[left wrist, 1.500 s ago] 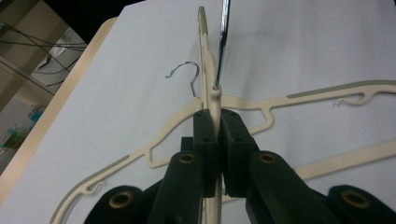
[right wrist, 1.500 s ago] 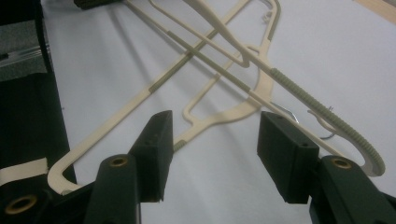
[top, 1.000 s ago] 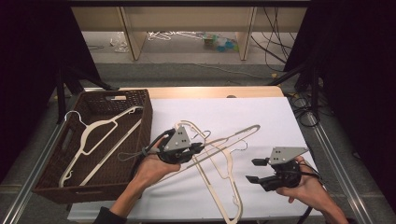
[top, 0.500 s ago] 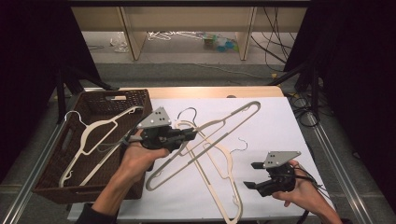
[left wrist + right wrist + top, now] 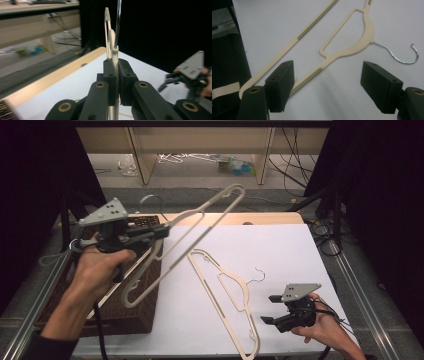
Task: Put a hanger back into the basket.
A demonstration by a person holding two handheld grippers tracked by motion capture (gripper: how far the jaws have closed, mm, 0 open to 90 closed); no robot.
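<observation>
Since a second ago: my left claw (image 5: 161, 232) has carried its cream hanger (image 5: 200, 220) up off the white sheet and toward the desk's left edge; my right claw (image 5: 270, 309) has stayed near the front right corner, its jaws just opening, nothing between them.
Left claw: clamped tight on the lifted hanger's neck; in the left gripper view the black pads pinch the cream plastic (image 5: 114, 65) with the wire hook rising above.
Right claw: wide and empty, pads (image 5: 280, 85) hovering over the sheet.
Lifted hanger, place: in the air above the wicker basket (image 5: 145, 310) at the left edge, one shoulder dipping to the basket's rim, the other pointing up and away toward the far side.
Second hanger (image 5: 225, 295), place: flat on the white sheet (image 5: 280, 250) near the front edge, between my hands.
Key relation: it lies just left of my right claw, long axis running from mid-sheet down to the front edge; my right hand is clearly nearer.
Look: slim cream plastic with greyish ribbed grip strips, an open window under the neck, a thin chrome hook (image 5: 404, 56) curling toward my right claw.
Judgement: the lifted hanger goes into the basket; the flat one is for my right claw.
</observation>
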